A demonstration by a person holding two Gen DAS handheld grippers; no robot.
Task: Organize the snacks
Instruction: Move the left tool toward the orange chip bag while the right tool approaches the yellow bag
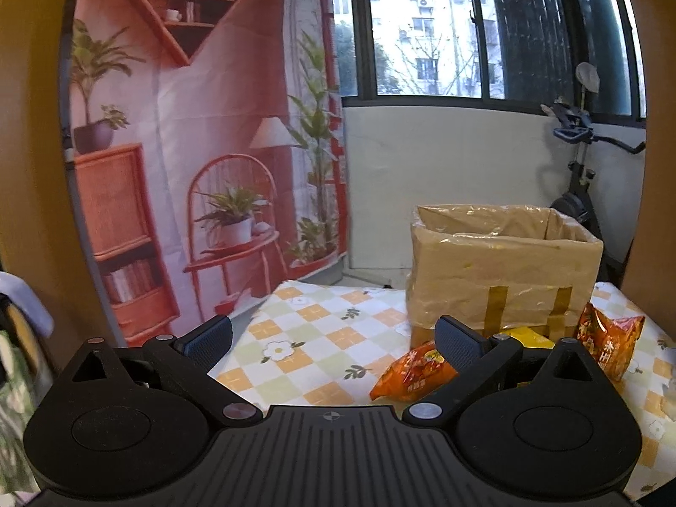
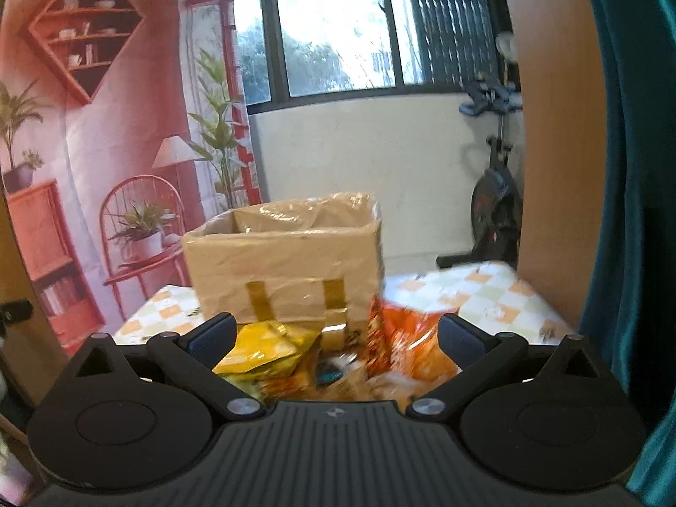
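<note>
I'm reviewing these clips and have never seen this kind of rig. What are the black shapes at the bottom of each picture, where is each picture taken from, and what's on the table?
The black shapes are two handheld grippers; a person carries one in each hand, and no robot arm is involved. Each picture comes from a wide-angle camera mounted on a gripper, looking forward along its two fingers. One view shows the left gripper, the other the right gripper. Both have their fingers spread apart and hold nothing.

Ahead lies a table with a checked floral cloth. On it stands an open cardboard box lined with plastic. In front of the box lie snack packets: an orange packet, a yellow packet and a second orange bag. The right view is blurred, so the packets there are hard to count.
</note>
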